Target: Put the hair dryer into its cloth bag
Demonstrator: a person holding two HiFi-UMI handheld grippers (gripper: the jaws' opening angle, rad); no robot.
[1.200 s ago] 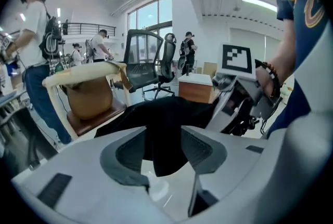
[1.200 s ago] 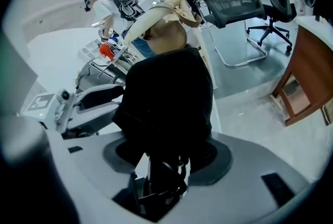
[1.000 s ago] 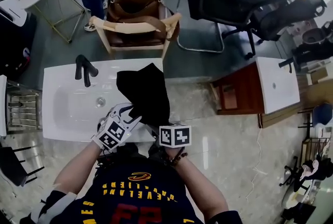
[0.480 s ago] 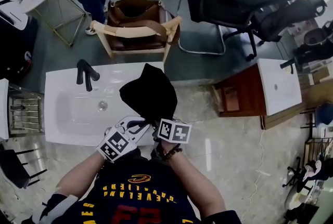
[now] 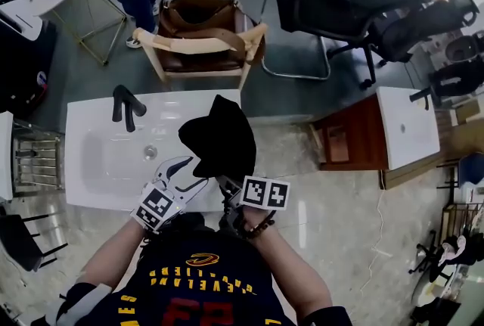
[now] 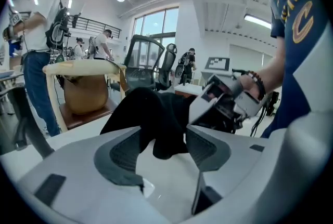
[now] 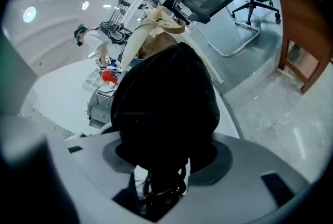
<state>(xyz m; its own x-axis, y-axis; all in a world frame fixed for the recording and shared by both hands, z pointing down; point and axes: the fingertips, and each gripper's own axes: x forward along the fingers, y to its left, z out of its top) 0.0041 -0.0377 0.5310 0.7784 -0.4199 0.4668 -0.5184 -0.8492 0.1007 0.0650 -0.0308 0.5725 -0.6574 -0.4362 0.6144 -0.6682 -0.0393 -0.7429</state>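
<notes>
Head view: 1 cloth bag [image 5: 219, 139]; right gripper [image 5: 229, 186] clamps it, left gripper [image 5: 190, 173] jaws opening round it.

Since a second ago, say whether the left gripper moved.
Yes, slightly: left gripper backed toward the front edge of the sink; jaws opening, bag corner between them.

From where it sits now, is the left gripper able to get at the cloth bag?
Probably yes. The left gripper has its jaws opening, and a fold of the cloth bag hangs between them, pressed by neither pad. Nothing stands in the way; the right gripper holds the bag up beside it.
</notes>
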